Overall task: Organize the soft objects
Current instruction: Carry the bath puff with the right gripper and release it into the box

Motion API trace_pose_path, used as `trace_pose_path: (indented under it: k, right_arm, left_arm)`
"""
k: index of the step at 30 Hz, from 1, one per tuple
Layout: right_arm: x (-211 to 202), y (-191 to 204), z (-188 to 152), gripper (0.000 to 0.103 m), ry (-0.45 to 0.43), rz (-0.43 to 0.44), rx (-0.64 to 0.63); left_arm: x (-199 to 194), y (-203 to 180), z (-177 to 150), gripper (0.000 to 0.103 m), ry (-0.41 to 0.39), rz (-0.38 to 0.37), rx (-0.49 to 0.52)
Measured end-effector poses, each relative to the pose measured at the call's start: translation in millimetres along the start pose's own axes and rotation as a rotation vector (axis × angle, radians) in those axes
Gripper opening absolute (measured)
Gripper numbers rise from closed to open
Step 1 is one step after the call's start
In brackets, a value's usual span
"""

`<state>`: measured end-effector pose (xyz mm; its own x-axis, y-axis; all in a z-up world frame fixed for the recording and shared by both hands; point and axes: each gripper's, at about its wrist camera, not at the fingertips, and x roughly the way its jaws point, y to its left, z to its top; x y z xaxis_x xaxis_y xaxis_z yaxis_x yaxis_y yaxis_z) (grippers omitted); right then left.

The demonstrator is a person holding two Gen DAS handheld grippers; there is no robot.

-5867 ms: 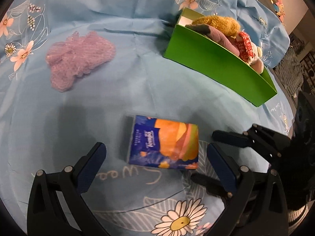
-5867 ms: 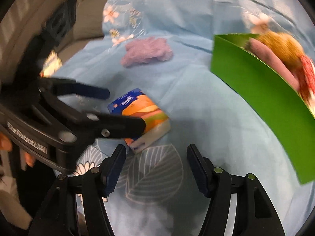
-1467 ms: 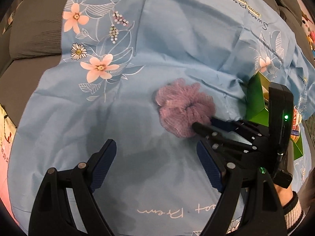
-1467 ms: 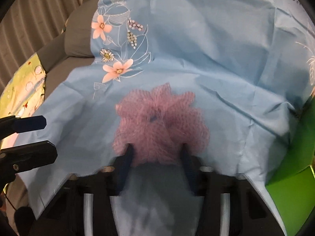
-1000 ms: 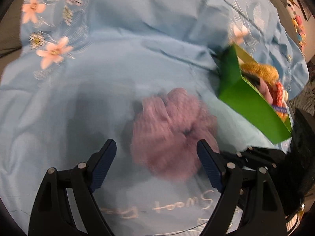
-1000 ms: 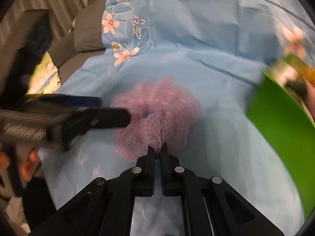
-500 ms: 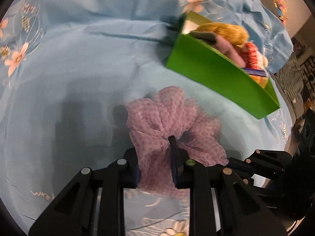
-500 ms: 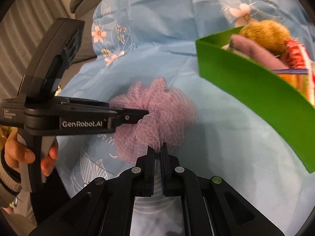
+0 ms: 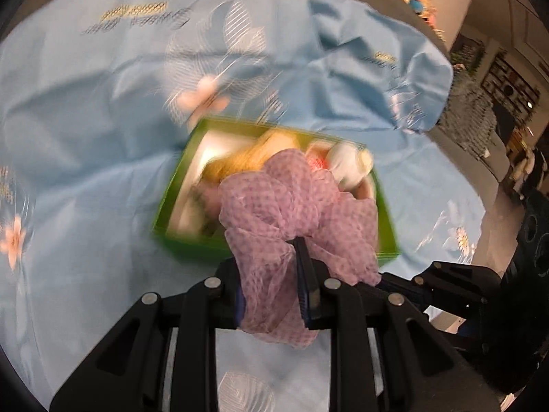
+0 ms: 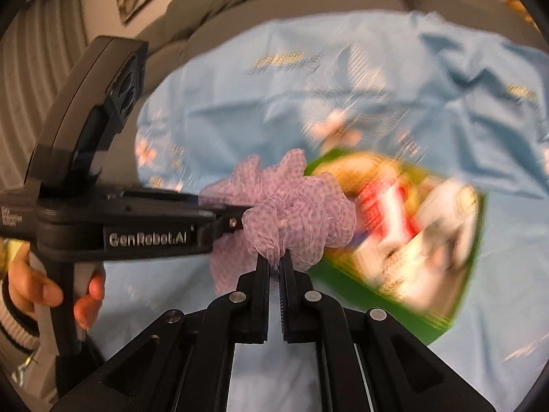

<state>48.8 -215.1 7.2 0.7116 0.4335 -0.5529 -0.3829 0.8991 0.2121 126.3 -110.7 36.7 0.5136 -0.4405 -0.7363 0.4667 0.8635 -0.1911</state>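
Above green box (image 9: pixel 178 250), purple mesh scrunchie (image 9: pixel 291 213) now airborne, off blue cloth (image 9: pixel 85 137) where it lay half second ago; left gripper (image 9: pixel 274 295) and right gripper (image 10: pixel 274 267) both clamped on it; box already holds plush toys; release likely next.

**Two wrist views over one box**

Each fisheye looks forward and down along its own tool, close above the blue floral cloth (image 9: pixel 103 171). Both views share the purple mesh scrunchie (image 9: pixel 291 213) and the green box (image 10: pixel 343 285); the right view also catches the left tool (image 10: pixel 236 221) from the side.
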Motion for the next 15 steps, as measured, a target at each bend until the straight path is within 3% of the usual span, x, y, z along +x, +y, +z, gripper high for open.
trace_pose_path:
  k: [5,7,9,10,13,14,15]
  right_arm:
    - [-2.3,-36.2,32.8,0.006,-0.039,-0.073,0.011]
    - [1.3,-50.8,39.0,0.006,-0.032,-0.116,0.025]
    - [9.4,-66.9,45.3,0.012,-0.002,-0.173,0.053]
    - [11.6,-71.6,46.0,0.015,0.006,-0.189,0.061]
    - [11.4,-78.7,43.5,0.044,0.033,-0.237,0.072]
    - [7.0,-80.2,40.4,0.062,0.033,-0.246,0.074]
    - [4.0,-80.2,37.8,0.073,0.034,-0.266,0.080]
  left_arm:
    - [26.8,-23.3,40.6,0.026,-0.010,0.034,0.030]
    - [37.3,-27.0,50.0,0.047,0.001,0.068,0.042]
    - [46.9,-30.6,58.3,0.074,0.009,0.111,0.051]
    - [50.1,-29.9,60.0,0.077,0.013,0.126,0.052]
    - [51.7,-25.6,59.7,0.084,0.028,0.145,0.043]
    - [51.6,-25.3,59.0,0.085,0.031,0.157,0.043]
    - [51.8,-24.6,58.6,0.088,0.036,0.167,0.042]
